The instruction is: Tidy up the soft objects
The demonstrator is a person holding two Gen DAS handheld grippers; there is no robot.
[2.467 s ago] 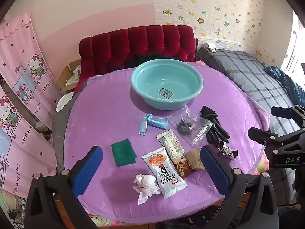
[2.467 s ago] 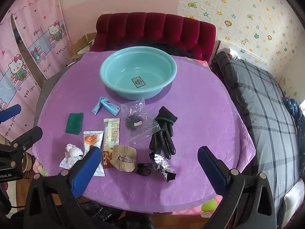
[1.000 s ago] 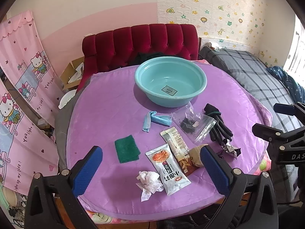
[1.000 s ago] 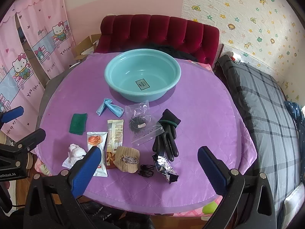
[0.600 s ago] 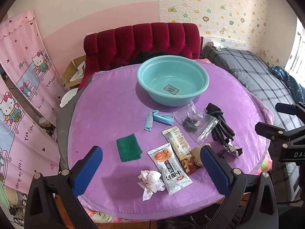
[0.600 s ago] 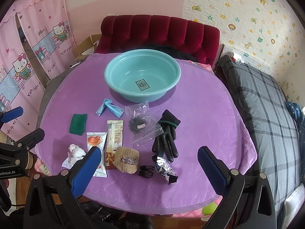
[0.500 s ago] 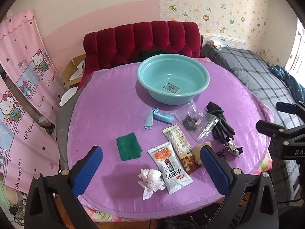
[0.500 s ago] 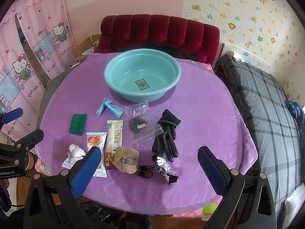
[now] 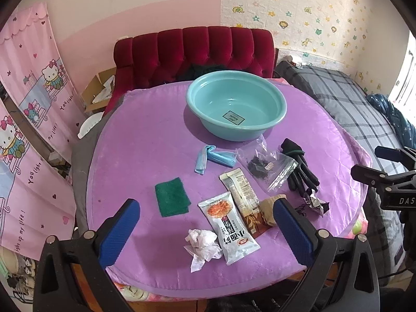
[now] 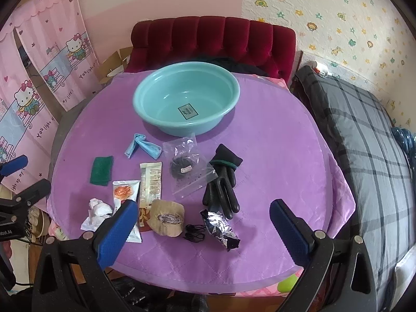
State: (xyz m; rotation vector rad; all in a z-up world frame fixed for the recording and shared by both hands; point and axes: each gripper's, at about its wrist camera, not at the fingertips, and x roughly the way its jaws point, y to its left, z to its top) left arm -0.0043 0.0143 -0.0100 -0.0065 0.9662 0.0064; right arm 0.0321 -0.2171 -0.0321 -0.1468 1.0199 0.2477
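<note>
A teal basin (image 9: 270, 96) (image 10: 145, 96) stands empty at the back of a round purple table (image 9: 145, 135) (image 10: 280, 140). In front of it lie a folded blue cloth (image 9: 212, 157) (image 10: 143, 148), a green scouring pad (image 9: 171, 200) (image 10: 101, 170), a crumpled white tissue (image 9: 201, 244) (image 10: 97, 212), a black glove (image 9: 299, 167) (image 10: 223, 182), a clear zip bag (image 9: 265, 165) (image 10: 188, 166), snack packets (image 9: 228, 226) (image 10: 150, 179), a brown pouch (image 10: 167, 218) and a foil wrapper (image 10: 219, 228). My left gripper (image 9: 205, 231) and right gripper (image 10: 202, 231) are open and empty, above the table's near edge.
A red tufted sofa (image 9: 192, 52) stands behind the table. A bed with a grey plaid cover (image 10: 364, 140) is at the right. Pink cartoon curtains (image 9: 28, 109) hang at the left. A cardboard box (image 9: 100, 91) sits by the sofa.
Both views have shifted slightly, with the table items drifting a little. Nothing on the table has moved, and both grippers stay open.
</note>
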